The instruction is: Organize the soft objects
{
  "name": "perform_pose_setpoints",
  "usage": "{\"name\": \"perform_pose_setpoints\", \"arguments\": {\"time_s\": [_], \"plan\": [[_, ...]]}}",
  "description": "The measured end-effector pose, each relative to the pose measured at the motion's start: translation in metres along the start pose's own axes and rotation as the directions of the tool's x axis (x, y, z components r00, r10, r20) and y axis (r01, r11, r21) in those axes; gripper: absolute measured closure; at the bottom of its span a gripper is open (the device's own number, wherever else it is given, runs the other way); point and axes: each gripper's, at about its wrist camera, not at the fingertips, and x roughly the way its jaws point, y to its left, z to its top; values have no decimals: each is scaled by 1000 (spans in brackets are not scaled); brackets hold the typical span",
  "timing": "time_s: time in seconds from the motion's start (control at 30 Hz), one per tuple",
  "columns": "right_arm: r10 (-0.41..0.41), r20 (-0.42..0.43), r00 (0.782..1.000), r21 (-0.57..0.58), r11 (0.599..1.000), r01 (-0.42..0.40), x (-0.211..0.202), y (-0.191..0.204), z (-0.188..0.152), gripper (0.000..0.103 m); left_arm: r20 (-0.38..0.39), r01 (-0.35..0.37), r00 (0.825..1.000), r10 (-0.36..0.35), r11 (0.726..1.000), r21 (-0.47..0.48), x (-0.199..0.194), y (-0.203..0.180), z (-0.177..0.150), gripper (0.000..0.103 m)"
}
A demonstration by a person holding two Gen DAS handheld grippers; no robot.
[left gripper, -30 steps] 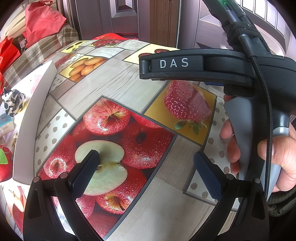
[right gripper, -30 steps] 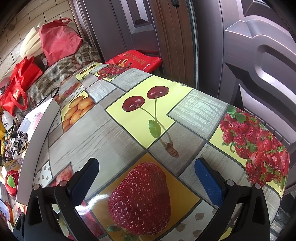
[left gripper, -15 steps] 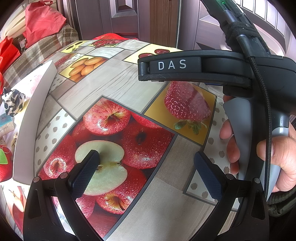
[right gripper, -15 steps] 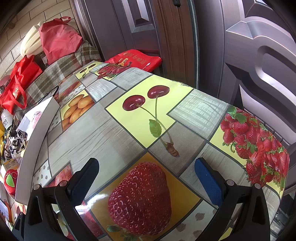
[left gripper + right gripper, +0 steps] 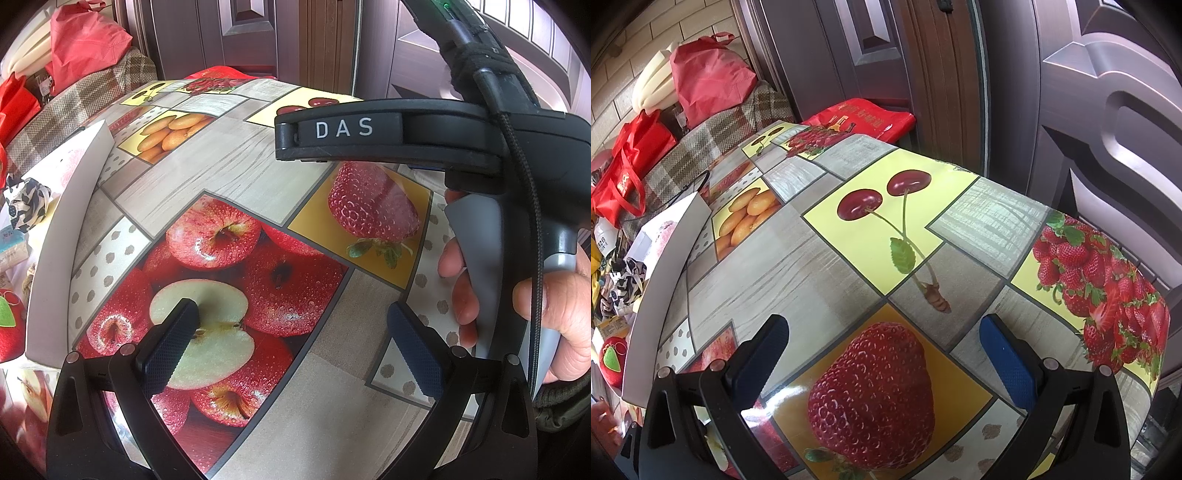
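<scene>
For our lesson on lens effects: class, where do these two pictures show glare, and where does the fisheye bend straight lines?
Left wrist view: glare washes the tablecloth near the oranges print; the white box edge bows. Right wrist view: a bright sheen sits beside the strawberry print; the door panels curve.

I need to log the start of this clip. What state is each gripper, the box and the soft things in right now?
Left gripper: open, empty, above the tablecloth.
Right gripper: open, empty, held in a hand.
White box: open, at the table's left edge.
Black-and-white cloth: crumpled, lying beyond the box wall.
Red strawberry toy: lying beside the box, untouched.
Red bag: closed, resting on the checked cover.
</scene>
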Motion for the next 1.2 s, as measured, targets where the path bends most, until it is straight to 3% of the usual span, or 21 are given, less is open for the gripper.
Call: {"name": "perform_pose_setpoints", "arguments": {"time_s": [1.2], "plan": [[68, 5, 998, 16, 998, -68, -3, -1, 1, 0, -1, 0, 1000, 0, 1000, 0, 0, 0, 0, 1]]}}
